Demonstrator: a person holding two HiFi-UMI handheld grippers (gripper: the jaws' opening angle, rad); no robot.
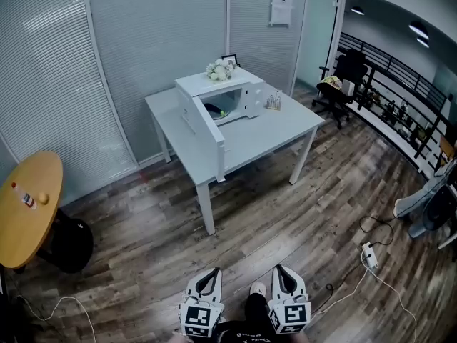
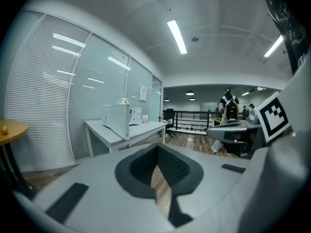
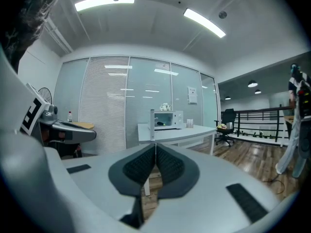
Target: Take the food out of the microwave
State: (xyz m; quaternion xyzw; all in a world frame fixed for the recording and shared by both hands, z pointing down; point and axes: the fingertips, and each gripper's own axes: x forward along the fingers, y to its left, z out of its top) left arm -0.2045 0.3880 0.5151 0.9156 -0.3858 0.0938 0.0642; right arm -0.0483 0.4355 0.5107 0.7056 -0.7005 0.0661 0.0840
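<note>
A white microwave [image 1: 235, 91] stands on a white table [image 1: 275, 131] across the room, its door [image 1: 208, 133] swung wide open toward me. Inside lies a dark dish with something green [image 1: 218, 111], also seen as a small green speck [image 3: 161, 124] in the right gripper view. The left gripper view shows the microwave [image 2: 121, 120] from the side, far off. My left gripper [image 1: 212, 272] and right gripper [image 1: 280, 269] are held low over the wood floor, far from the table. Both are shut, pads together, with nothing between them.
White flowers [image 1: 220, 68] sit on top of the microwave and a small glass holder [image 1: 273, 103] stands beside it. A round wooden table [image 1: 25, 206] with a bottle is at the left. An office chair [image 1: 343, 81] stands by the railing. A power strip [image 1: 370, 254] and cables lie on the floor at the right.
</note>
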